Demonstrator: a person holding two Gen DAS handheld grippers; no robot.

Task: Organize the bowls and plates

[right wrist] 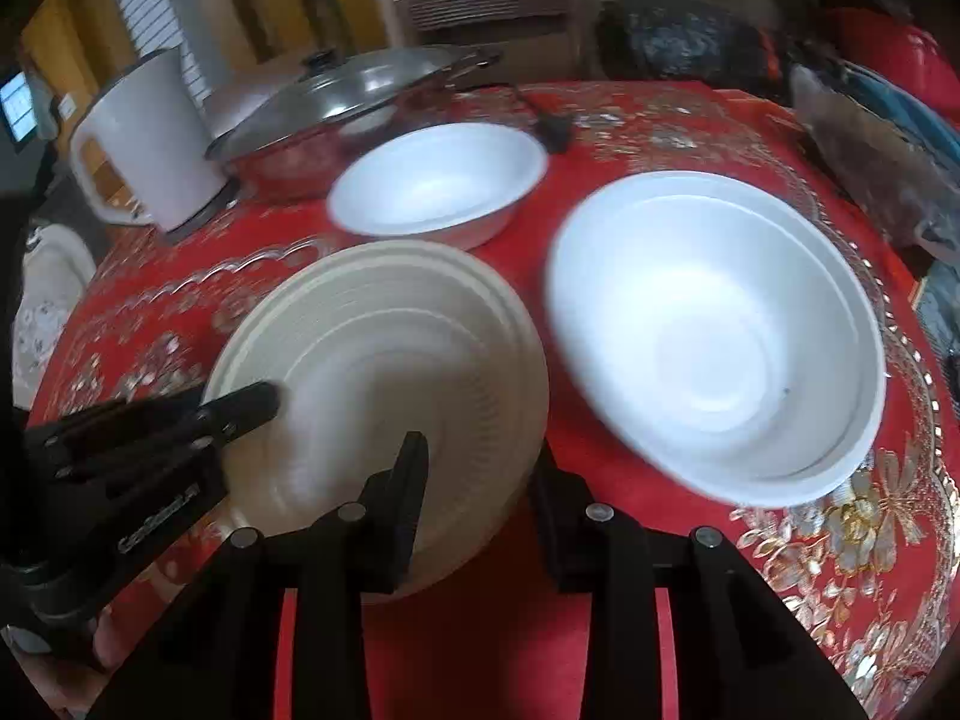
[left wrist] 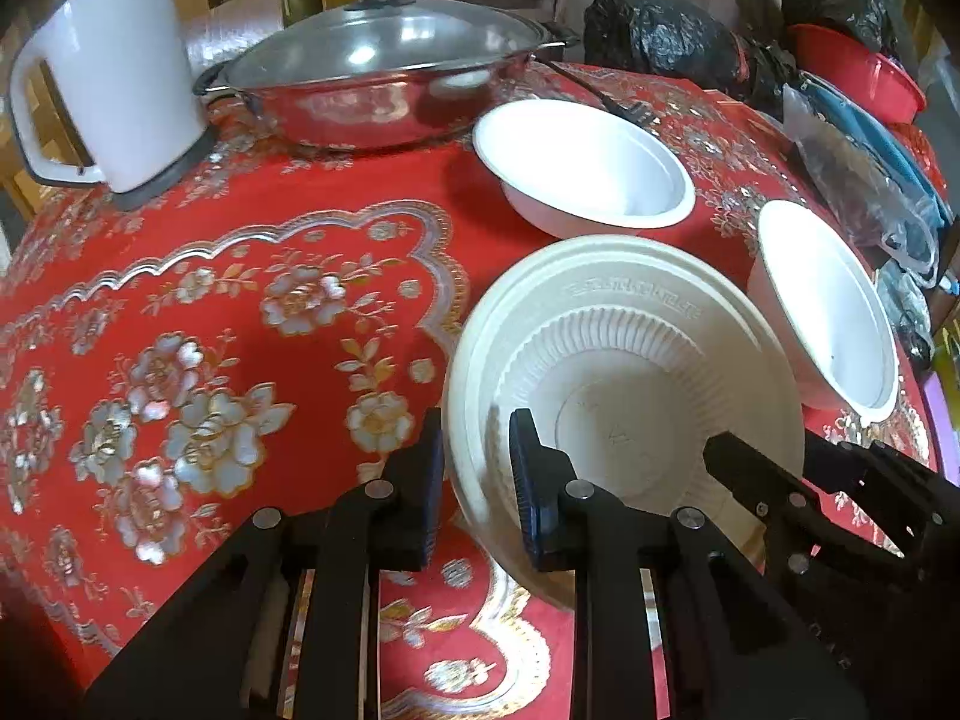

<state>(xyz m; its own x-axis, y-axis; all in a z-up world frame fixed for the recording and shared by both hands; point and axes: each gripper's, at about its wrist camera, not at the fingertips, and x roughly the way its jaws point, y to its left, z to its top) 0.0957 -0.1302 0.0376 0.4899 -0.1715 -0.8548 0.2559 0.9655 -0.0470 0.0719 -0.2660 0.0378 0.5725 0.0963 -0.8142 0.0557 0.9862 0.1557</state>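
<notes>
Now both grippers' jaws pinch opposite rims of the cream plate (left wrist: 630, 360).

Two black two-finger grippers point steeply downward, side by side. The left gripper (left wrist: 477, 480) has its jaws closed on the near left rim of a cream ribbed disposable plate (left wrist: 630, 324), one finger outside the rim and one inside. The right gripper (right wrist: 480, 498) is closed on the same plate's right rim, again one finger on each side. Each gripper's tip shows in the other's view. A fingertip of the person's hand (right wrist: 105, 648) shows under the left gripper.
</notes>
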